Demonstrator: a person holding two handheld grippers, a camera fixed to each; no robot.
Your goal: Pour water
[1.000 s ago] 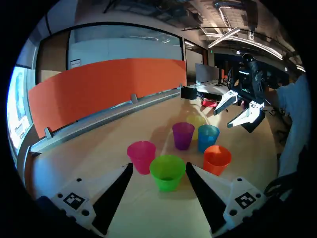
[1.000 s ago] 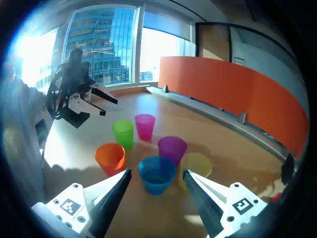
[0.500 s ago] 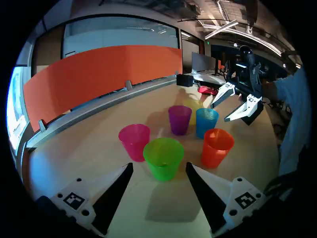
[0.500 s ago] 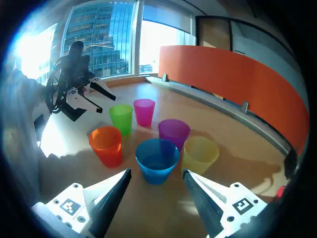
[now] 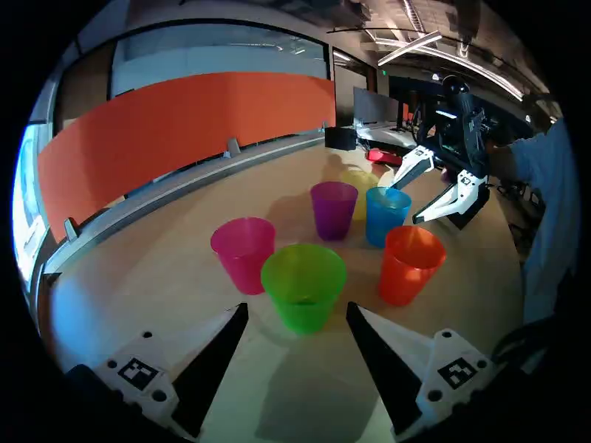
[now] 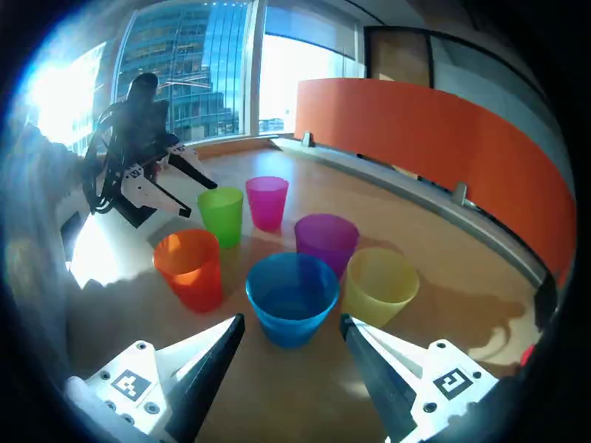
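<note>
- Jaws of the left gripper (image 5: 295, 305) stand wide apart and hold nothing; a green cup (image 5: 303, 284) stands upright just ahead, between their tips, in the left gripper view.
- Jaws of the right gripper (image 6: 292, 317) are likewise spread and empty, with a blue cup (image 6: 292, 295) upright just ahead between their tips, in the right gripper view.
- Six plastic cups stand close together on a pale wooden counter (image 6: 443, 295): a pink cup (image 5: 243, 252) just beside the green one, an orange cup (image 5: 408, 263) between green and blue, a purple cup (image 6: 326, 242) and a yellow cup (image 6: 380, 284) on the blue cup's far side.
- Whether the blue cup holds water cannot be told.
- The two grippers face each other across the cluster, each hand-held just above the counter, both slanting down toward the cups.
- An orange partition (image 5: 185, 118) runs along one edge of the counter; tall windows (image 6: 192, 74) show sunlit towers outside.
</note>
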